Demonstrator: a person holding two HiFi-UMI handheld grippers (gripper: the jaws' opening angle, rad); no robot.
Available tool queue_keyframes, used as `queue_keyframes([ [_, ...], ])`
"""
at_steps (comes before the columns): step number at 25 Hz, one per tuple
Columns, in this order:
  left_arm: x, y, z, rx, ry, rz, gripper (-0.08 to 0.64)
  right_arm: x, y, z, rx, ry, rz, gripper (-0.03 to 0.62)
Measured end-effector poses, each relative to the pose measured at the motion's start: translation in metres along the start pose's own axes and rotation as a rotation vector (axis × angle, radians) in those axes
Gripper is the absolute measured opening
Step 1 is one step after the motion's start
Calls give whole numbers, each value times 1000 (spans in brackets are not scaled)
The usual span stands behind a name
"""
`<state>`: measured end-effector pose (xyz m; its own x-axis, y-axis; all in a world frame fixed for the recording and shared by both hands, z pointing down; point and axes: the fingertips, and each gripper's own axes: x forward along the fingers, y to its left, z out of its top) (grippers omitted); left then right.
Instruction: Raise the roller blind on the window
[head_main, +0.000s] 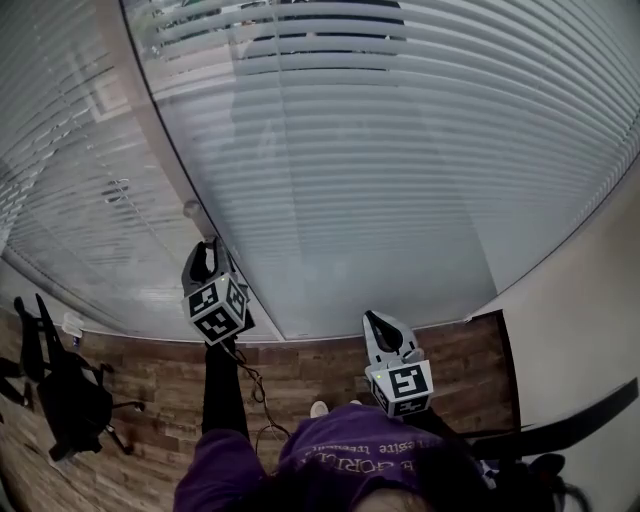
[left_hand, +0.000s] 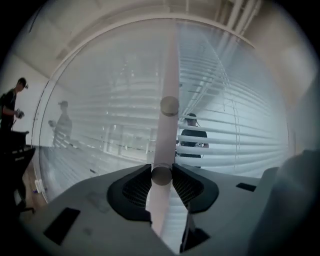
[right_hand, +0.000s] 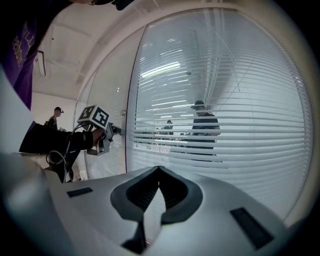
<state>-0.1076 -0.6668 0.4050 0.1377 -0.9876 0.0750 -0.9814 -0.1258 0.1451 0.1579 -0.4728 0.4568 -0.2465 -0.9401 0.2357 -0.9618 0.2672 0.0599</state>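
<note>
Nearest, the right gripper (right_hand: 159, 167) hangs low above the wood floor (head_main: 320, 365), its fingers pressed together with nothing between them. Further out and higher, the left gripper (left_hand: 161, 172) is up at the pale frame post (left_hand: 171, 60) between two panes. Its fingers are clamped on a small round knob (left_hand: 161, 176) on that post, and a second knob (left_hand: 169, 106) sits further up it. Beyond, the blind (head_main: 400, 150) is fully down, its slats covering the glass to the floor. Behind the slats stands a person (right_hand: 204, 125).
</note>
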Motion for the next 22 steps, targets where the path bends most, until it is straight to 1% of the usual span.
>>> queue_keyframes([
  [1, 0, 1, 1, -48, 0, -11, 114, 0, 0, 0, 4, 1, -2, -2],
  [3, 0, 3, 1, -102, -4, -27, 114, 0, 0, 1, 0, 5, -8, -2],
  [5, 0, 3, 0, -117, -7, -32, 114, -1, -1, 5, -8, 11, -21, -2],
  [6, 0, 4, 0, -109, -6, -31, 114, -1, -1, 5, -4, 8, -21, -2],
  [8, 0, 3, 0, -61, -2, -31, 114, -3, 0, 4, 5, -4, -13, -2],
  [9, -1, 2, 0, -20, 2, -30, 114, -4, 0, 5, 3, -5, -15, -2],
  [12, -1, 0, 1, 139, 15, -26, 114, -5, -1, 6, 4, -10, -16, -2],
  [13, -1, -1, 1, 175, 19, -30, 114, -5, 0, 5, 4, -13, -11, -2],
  [17, -1, -5, 1, 290, 32, -33, 114, -6, -1, 6, 4, -17, -12, -2],
  [19, -3, -8, 2, 317, 37, -37, 114, -8, -1, 5, 2, -15, -11, -2],
  [22, -3, -7, 0, 321, 42, -42, 114, -8, 0, 4, 1, -14, -8, -2],
])
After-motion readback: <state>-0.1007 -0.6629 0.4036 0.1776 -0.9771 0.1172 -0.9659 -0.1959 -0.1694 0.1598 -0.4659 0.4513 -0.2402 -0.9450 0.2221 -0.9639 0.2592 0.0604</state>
